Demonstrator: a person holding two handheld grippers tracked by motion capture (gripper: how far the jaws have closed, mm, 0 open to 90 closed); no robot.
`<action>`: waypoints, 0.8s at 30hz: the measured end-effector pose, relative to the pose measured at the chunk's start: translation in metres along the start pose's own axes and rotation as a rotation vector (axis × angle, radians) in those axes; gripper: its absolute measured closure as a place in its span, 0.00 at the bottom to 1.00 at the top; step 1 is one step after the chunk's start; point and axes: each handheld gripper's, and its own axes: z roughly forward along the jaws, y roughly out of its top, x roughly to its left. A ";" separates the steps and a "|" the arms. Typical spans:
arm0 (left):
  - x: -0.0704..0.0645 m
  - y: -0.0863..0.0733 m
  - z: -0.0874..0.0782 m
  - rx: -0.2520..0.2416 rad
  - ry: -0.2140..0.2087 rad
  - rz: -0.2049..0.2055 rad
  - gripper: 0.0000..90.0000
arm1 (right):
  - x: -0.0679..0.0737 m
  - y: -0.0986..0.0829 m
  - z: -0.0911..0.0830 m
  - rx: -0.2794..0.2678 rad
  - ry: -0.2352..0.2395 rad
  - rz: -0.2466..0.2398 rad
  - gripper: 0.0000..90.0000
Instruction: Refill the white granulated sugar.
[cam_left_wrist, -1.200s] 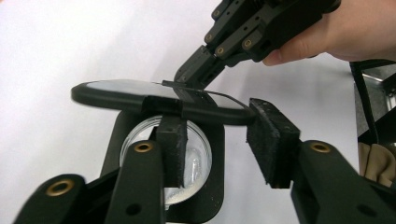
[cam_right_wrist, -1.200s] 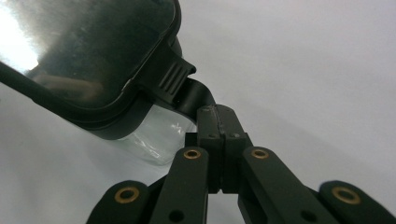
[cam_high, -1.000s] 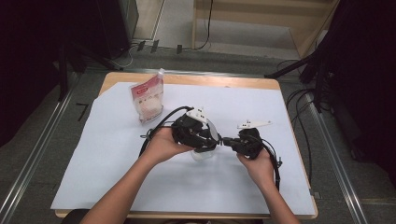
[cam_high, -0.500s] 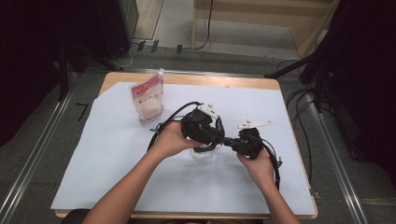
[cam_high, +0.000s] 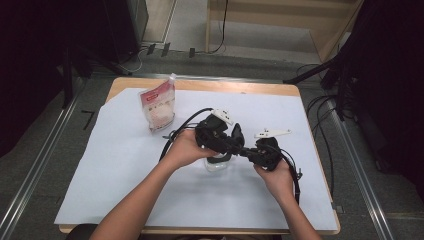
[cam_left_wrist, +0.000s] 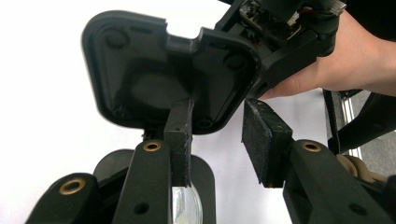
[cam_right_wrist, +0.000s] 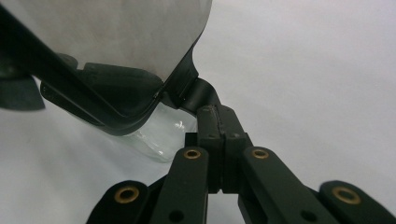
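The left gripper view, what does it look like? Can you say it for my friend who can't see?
The left gripper, open, reaches toward a black lid tipped up to show its underside. A hand with the other gripper is at the upper right. A clear container sits low on the white sheet.

Clear container (cam_high: 218, 163) mostly hidden below grippers
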 end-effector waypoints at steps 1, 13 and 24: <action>0.001 -0.002 -0.002 0.000 0.003 -0.002 0.71 | 0.000 0.000 0.000 0.000 -0.001 -0.004 1.00; 0.007 -0.020 -0.026 -0.011 -0.020 -0.076 0.62 | 0.008 -0.011 -0.020 -0.012 0.017 -0.018 0.95; 0.011 -0.041 -0.049 -0.038 0.006 -0.139 0.55 | 0.019 -0.030 -0.027 -0.019 0.083 -0.036 0.73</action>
